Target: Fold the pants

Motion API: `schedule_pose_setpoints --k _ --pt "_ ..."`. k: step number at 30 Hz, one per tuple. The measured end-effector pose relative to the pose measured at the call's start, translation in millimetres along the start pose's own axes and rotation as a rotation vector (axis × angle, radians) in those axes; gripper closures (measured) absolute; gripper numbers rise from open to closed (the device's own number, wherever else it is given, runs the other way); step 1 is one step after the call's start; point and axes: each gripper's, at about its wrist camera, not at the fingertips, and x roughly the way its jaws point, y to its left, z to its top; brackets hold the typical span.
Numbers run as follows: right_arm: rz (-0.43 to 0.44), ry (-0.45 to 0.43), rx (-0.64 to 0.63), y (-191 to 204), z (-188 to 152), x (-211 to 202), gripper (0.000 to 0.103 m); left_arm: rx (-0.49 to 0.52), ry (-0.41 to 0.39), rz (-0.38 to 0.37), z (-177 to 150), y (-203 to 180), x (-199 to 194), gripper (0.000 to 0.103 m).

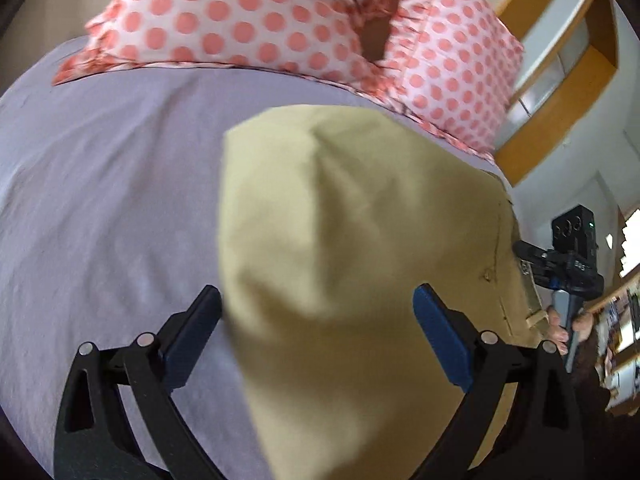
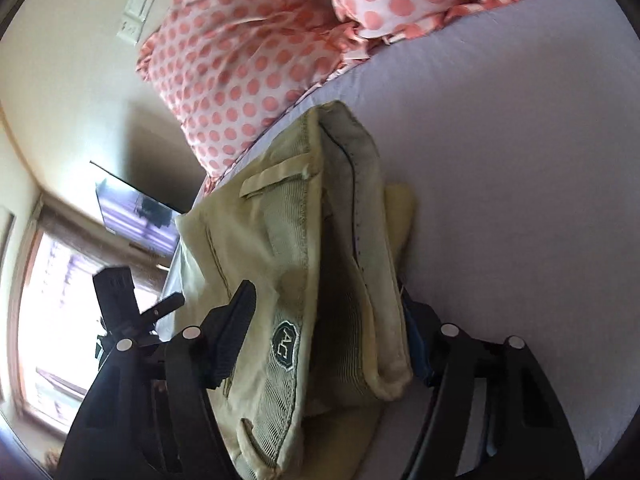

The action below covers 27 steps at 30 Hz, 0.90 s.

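Khaki pants (image 1: pixel 340 240) lie on a lilac bed sheet (image 1: pixel 100 200). In the left wrist view a bunched fold of the pants rises between the fingers of my left gripper (image 1: pixel 318 300), whose jaws stand wide apart around the cloth. In the right wrist view the waistband end (image 2: pixel 304 280), with belt loops and a green label, fills the space between the fingers of my right gripper (image 2: pixel 324 300); the jaws are spread and the far finger is partly hidden by cloth. The right gripper also shows in the left wrist view (image 1: pixel 572 264), at the pants' right edge.
Pink polka-dot pillows (image 1: pixel 280 20) lie along the head of the bed, just beyond the pants; they also show in the right wrist view (image 2: pixel 248 72). A wooden shelf (image 1: pixel 560 92) stands to the right of the bed. A window (image 2: pixel 52 320) and a wall screen (image 2: pixel 136 216) are on the left.
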Motion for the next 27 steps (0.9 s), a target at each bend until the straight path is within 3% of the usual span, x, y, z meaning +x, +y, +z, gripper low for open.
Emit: schedule_pose_setpoints --k 1,3,4,6,7,8,10,13,15,18,21,24,27 --pt "0.024 0.0 0.01 -2 0 2 0.047 -0.003 0.005 -0.017 4 -1 3 0.007" --pt "0.067 0.008 0.049 -10 1 5 0.078 -0.038 0.013 -0.062 12 2 9 0.01" --pt "0.112 0.019 0.088 -18 0 7 0.08 -0.055 0.015 -0.08 15 5 10 0.016" --pt "0.165 0.014 0.125 -23 0 7 0.089 -0.137 0.019 -0.112 21 19 12 0.044" --pt "0.184 -0.002 0.131 -22 -2 5 0.089 -0.166 0.024 -0.122 22 25 13 0.077" --pt "0.199 -0.014 0.131 -21 -1 2 0.09 -0.212 0.022 -0.152 23 34 10 0.093" --pt "0.251 -0.039 0.127 -14 3 -2 0.091 -0.25 0.009 -0.196 25 40 1 0.096" --pt "0.274 -0.046 0.114 0 20 -4 0.091 -0.157 -0.001 -0.106 35 16 -11 0.096" --pt "0.283 -0.045 0.112 8 35 -7 0.091 -0.15 -0.011 -0.115 48 9 -21 0.096" --pt "0.283 -0.097 0.085 18 72 -13 0.091 -0.091 -0.078 -0.071 87 -3 -29 0.096" --pt "0.271 -0.17 0.071 18 111 -11 0.092 -0.007 -0.153 0.027 131 -13 -11 0.095" --pt "0.149 -0.208 0.08 5 142 12 0.091 0.026 -0.156 0.124 165 -9 39 0.094" --pt "-0.087 -0.176 0.069 -12 156 44 0.084 0.014 -0.059 0.232 175 7 94 0.09"
